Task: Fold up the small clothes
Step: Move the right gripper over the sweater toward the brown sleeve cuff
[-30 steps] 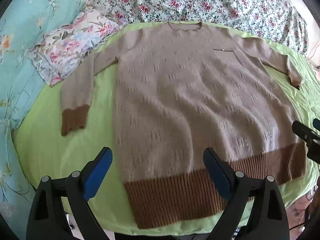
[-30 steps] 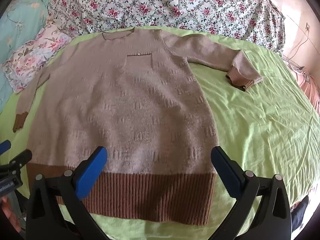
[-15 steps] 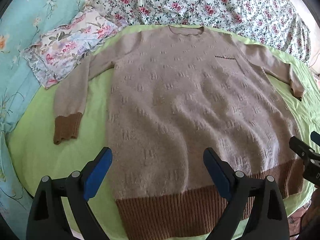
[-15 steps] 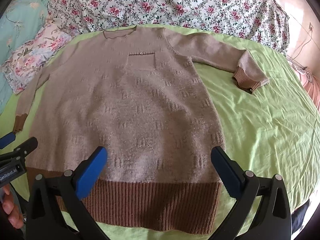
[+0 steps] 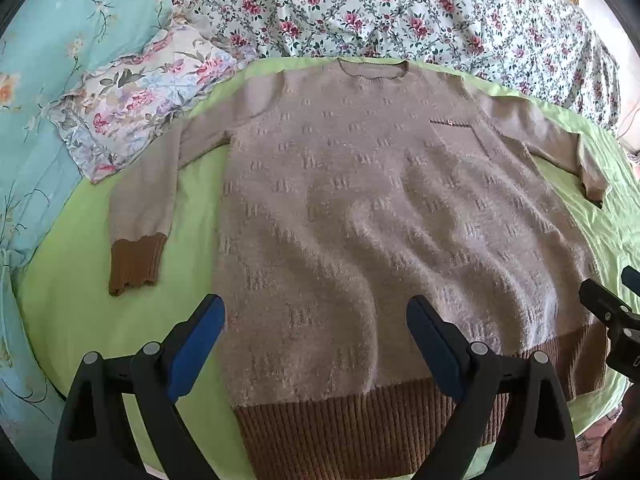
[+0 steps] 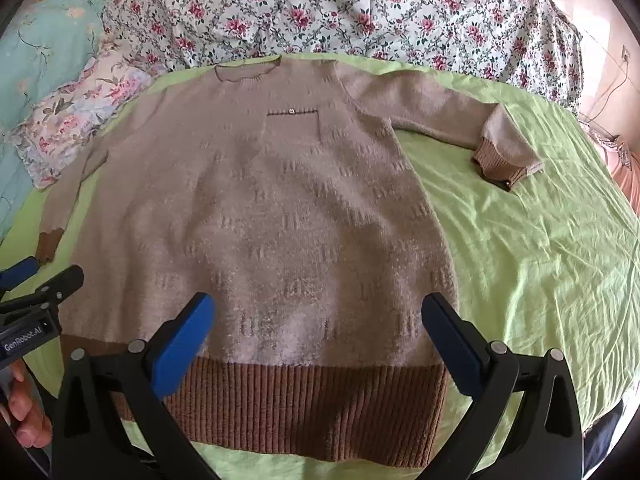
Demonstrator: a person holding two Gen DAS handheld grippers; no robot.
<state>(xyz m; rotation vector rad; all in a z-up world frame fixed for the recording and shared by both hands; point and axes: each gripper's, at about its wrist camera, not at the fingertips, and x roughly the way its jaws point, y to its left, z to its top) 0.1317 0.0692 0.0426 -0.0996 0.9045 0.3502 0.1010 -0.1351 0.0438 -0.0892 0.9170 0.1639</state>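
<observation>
1. A bed covered with a light green sheet (image 6: 540,264) filled both views, with a floral quilt (image 6: 360,12) bunched along its far side and a turquoise pillow (image 5: 60,40) and a smaller flowered pillow (image 5: 136,112) at the far left.
2. A taupe knit sweater (image 5: 380,220) lay face up and flat on the sheet, neckline toward the quilt and its dark brown ribbed hem (image 6: 312,400) toward the cameras.
3. One sleeve ran straight down beside the body, ending in a brown cuff (image 5: 136,264) that rested on the sheet apart from the body.
4. The other sleeve stretched outward, with its cuff (image 6: 496,160) folded back under the sleeve end.
5. A small chest pocket (image 6: 294,124) sat below the neckline.
6. The left gripper (image 5: 316,340) hovered over the hem's left part, jaws spread wide and empty.
7. The right gripper (image 6: 318,340) hung above the hem's right part, jaws likewise wide apart, gripping nothing.
</observation>
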